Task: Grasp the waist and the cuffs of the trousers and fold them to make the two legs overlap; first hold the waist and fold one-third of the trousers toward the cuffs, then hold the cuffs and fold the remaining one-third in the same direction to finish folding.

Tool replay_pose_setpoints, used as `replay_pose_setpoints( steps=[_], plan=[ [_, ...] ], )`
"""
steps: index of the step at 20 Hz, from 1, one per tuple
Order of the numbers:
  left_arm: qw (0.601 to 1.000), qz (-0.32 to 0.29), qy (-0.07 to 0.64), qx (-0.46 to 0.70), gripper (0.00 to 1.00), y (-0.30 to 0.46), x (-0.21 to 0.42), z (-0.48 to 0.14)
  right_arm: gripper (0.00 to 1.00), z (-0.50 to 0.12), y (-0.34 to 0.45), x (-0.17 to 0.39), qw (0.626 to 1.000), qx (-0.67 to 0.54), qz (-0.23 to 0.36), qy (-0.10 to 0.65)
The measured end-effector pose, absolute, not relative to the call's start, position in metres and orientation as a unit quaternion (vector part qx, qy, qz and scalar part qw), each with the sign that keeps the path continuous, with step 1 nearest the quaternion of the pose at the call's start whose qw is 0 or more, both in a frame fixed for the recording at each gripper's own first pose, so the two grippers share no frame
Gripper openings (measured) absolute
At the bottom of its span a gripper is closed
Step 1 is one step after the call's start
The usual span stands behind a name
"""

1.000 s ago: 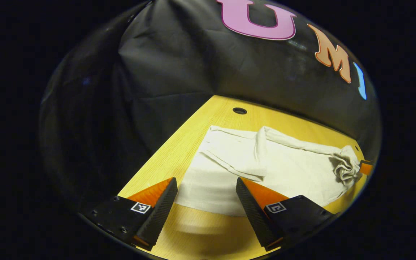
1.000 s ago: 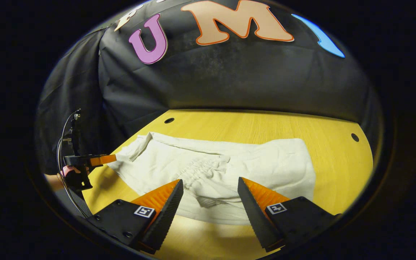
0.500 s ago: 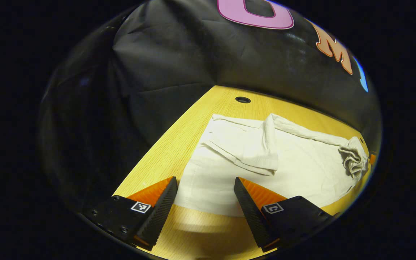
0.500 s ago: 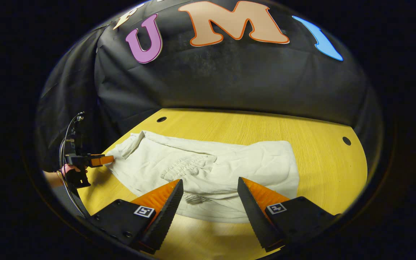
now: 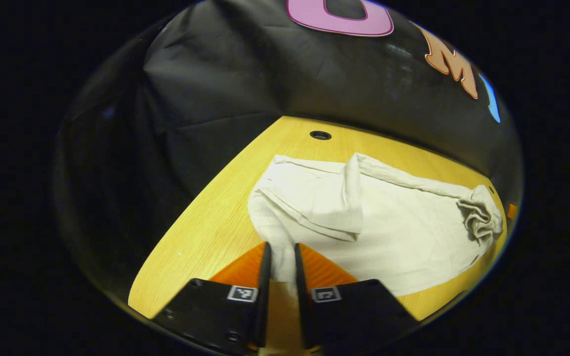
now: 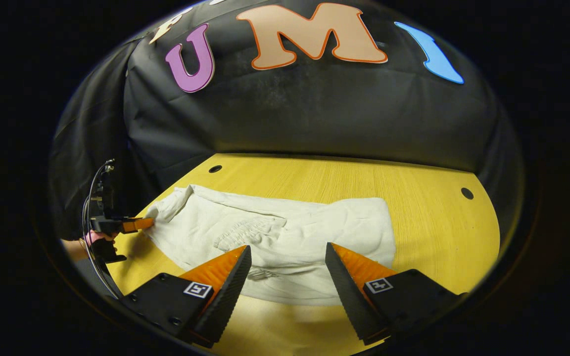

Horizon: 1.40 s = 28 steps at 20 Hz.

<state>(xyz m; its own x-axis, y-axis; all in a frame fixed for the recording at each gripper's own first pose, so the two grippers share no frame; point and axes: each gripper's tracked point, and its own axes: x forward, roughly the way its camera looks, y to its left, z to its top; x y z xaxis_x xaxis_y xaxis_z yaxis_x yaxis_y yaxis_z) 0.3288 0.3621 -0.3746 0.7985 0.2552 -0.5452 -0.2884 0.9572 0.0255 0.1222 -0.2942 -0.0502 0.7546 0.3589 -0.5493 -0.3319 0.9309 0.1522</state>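
Left gripper point(image 5: 280, 259) clamped on trousers point(image 5: 389, 232) cuff, lower centre; right gripper point(image 6: 287, 267) spread, empty.
Risk: thin pinch may slip when lifted, spoiling leg overlap.

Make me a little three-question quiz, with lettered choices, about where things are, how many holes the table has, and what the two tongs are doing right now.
1. Where do the crumpled off-white cloth trousers lie?
A. on the yellow wooden table
B. on the floor
C. hung on the wall

2. How many round holes in the tabletop does the right gripper view show?
A. none
B. two
C. five

3. What are the left tongs doing?
A. standing wide open above bare wood
B. pinching an edge of the trousers
C. holding a cup

Answers: 1 A, the cloth is spread on the tabletop. 2 B, one near each far corner. 3 B, their fingers press on cloth; the right tongs stand open.
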Motion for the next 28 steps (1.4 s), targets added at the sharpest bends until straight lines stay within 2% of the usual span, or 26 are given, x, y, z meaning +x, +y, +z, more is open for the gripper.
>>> replay_pose_setpoints(
  steps=[1, 3, 9, 13, 21, 22, 24, 25, 28],
  plan=[
    [0.948, 0.146, 0.28, -0.031, 0.04, 0.362, 0.328, -0.374, 0.96, -0.049, -0.296, 0.123, 0.937, 0.019, 0.182, 0.296],
    [0.948, 0.15, 0.278, -0.032, 0.0, 0.363, 0.33, -0.374, 0.97, -0.043, -0.299, 0.125, 0.94, 0.014, 0.177, 0.293],
    [0.954, 0.14, 0.262, -0.038, 0.0, 0.355, 0.333, -0.353, 0.96, -0.023, -0.328, 0.115, 0.948, 0.006, 0.162, 0.273],
    [0.966, 0.112, 0.23, -0.038, 0.0, 0.326, 0.336, -0.293, 0.96, -0.01, -0.348, 0.11, 0.952, 0.004, 0.158, 0.262],
    [0.983, 0.016, 0.18, -0.033, 0.0, 0.161, 0.377, -0.219, 0.96, 0.002, -0.396, 0.102, 0.956, 0.001, 0.157, 0.248],
    [0.984, 0.001, 0.174, -0.03, 0.0, 0.14, 0.38, -0.21, 0.92, 0.004, -0.402, 0.102, 0.956, 0.002, 0.158, 0.248],
    [0.986, -0.029, 0.163, -0.029, 0.0, 0.094, 0.388, -0.195, 0.92, 0.003, -0.415, 0.1, 0.956, 0.007, 0.159, 0.248],
    [0.986, -0.041, 0.159, -0.028, 0.0, 0.074, 0.389, -0.191, 0.96, 0.003, -0.42, 0.099, 0.955, 0.009, 0.161, 0.25],
    [0.984, -0.077, 0.157, -0.033, 0.0, 0.014, 0.394, -0.186, 0.97, 0.002, -0.442, 0.094, 0.956, 0.008, 0.155, 0.249]
  ],
)
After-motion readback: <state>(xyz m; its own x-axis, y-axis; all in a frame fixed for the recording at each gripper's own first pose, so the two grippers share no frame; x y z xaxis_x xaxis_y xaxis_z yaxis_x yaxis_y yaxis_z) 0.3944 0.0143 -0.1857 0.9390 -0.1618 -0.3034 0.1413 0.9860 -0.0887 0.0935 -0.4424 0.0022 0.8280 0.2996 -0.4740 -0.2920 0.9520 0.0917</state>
